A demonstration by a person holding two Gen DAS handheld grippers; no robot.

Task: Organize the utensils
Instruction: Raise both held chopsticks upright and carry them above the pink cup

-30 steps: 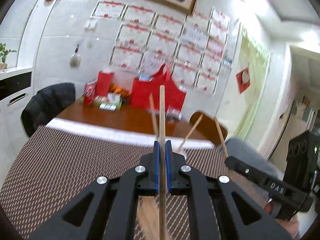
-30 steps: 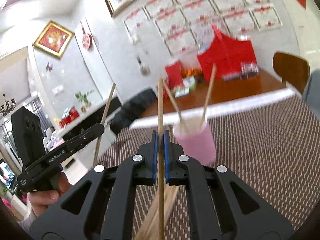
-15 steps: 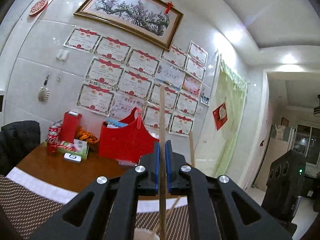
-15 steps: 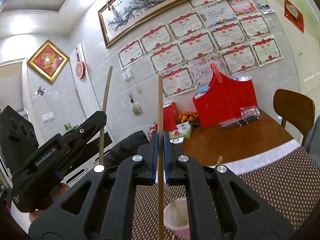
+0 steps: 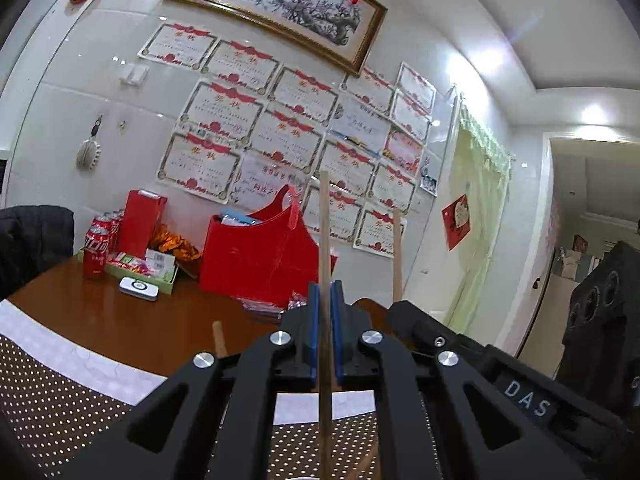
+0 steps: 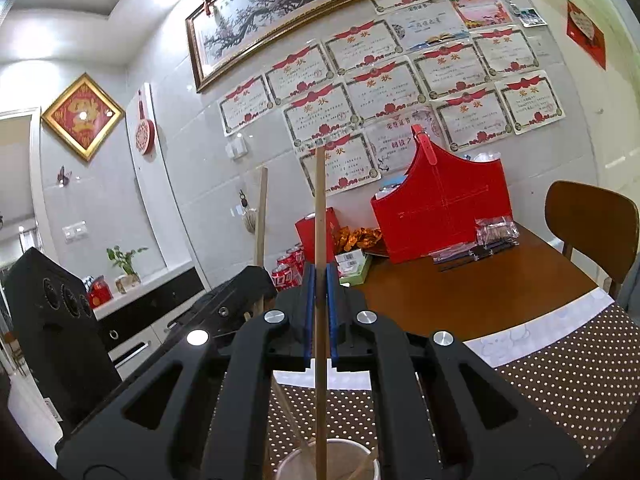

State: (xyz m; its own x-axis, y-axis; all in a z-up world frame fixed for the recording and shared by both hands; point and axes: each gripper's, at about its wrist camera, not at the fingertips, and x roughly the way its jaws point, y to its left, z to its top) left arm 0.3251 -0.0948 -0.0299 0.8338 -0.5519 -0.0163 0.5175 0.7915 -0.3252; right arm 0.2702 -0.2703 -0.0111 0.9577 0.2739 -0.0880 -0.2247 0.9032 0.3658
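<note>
We read "DAS" on the right gripper (image 5: 394, 292). Both point level. Left gripper (image 5: 325, 292) clamps 1 upright chopstick (image 5: 324, 220); right clamps another chopstick (image 6: 320, 208) above the near cup (image 6: 294, 458).

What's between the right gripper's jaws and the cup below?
Only the chopstick held upright by the right gripper; its lower end reaches the cup mouth, per right wrist view.

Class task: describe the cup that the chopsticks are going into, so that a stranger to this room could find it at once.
Start at the brown dotted table mat in front of the wooden table top. The cup stands on it, right below the right gripper. It is the only pale round open cup there, with wooden chopsticks leaning inside.
</note>
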